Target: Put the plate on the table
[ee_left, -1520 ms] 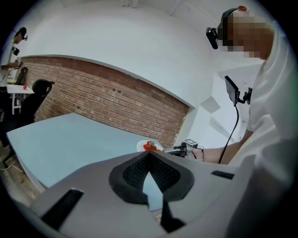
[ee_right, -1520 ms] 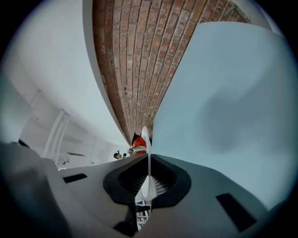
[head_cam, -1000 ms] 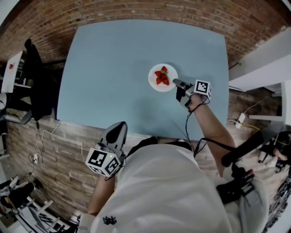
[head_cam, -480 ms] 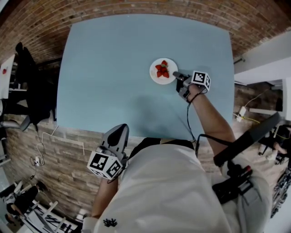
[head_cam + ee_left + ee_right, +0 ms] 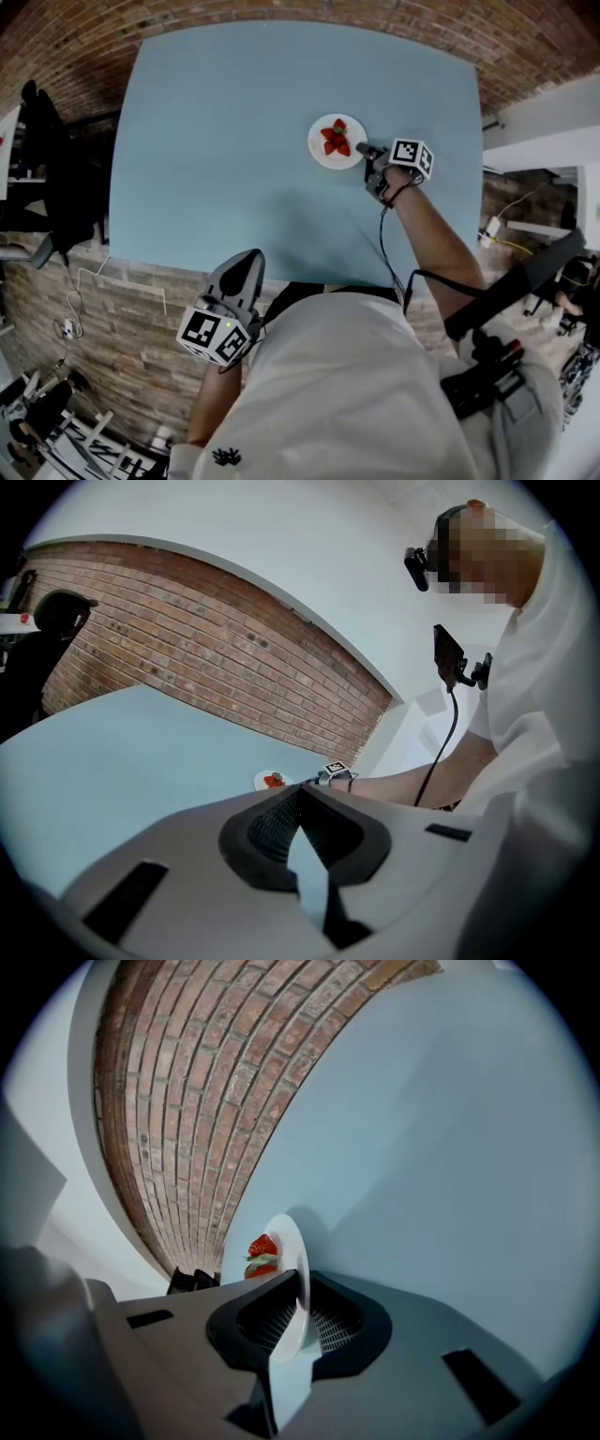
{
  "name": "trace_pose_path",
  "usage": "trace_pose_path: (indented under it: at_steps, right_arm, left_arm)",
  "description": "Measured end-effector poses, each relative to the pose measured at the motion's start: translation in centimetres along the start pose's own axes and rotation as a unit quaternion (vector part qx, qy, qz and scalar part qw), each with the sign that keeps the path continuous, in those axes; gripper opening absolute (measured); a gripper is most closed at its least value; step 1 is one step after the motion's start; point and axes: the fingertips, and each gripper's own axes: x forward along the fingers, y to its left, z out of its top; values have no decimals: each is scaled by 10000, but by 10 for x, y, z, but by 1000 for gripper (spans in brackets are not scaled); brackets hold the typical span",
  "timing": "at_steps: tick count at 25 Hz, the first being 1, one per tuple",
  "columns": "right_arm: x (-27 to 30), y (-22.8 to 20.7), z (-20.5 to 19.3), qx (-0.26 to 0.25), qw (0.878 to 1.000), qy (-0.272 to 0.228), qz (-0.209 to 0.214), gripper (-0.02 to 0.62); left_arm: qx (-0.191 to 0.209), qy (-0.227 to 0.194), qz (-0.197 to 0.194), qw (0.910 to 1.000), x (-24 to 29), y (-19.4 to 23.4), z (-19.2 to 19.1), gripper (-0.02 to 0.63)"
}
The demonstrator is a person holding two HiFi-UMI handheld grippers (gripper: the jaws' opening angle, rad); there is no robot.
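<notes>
A small white plate with a few red strawberries is over the right part of the light blue table. My right gripper is shut on the plate's near right rim. In the right gripper view the plate's edge runs between the pads, with the strawberries behind; whether the plate touches the table I cannot tell. My left gripper hangs shut and empty off the table's near edge, by the person's body. Its view shows the plate far off.
A brick wall borders the table's far side, and brick flooring lies below its near edge. A dark chair stands off the left side. Cables and black gear hang at the person's right hip.
The head view has shifted a little. My right gripper stays shut on the plate's rim at nearly the same spot over the table. The left gripper has hardly moved.
</notes>
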Motion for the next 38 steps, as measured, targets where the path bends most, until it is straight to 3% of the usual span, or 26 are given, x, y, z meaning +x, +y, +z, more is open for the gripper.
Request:
trace_pose_path:
  at_steps: [6, 10, 16, 27, 38]
  right_arm:
    - [-2, 1, 3, -994, 9929, 73, -652, 53]
    - [-1, 4, 1, -1630, 9811, 133, -1037, 73]
    - [-13, -1, 12, -2401, 9566, -168, -1643, 83]
    - [-44, 3, 2, -2316, 9647, -256, -1229, 83]
    - [-128, 0, -30, -2575, 9640, -76, -651, 81]
  left_arm:
    - [-57, -65, 19, 10000, 0, 4, -2, 2]
    - [-79, -88, 108, 9999, -2, 8, -2, 2]
    - [-96, -108, 138, 9998, -6, 1, -6, 2]
    - [15, -124, 62, 9999, -4, -30, -15, 2]
    - [99, -278, -68, 9995, 8, -105, -41, 2]
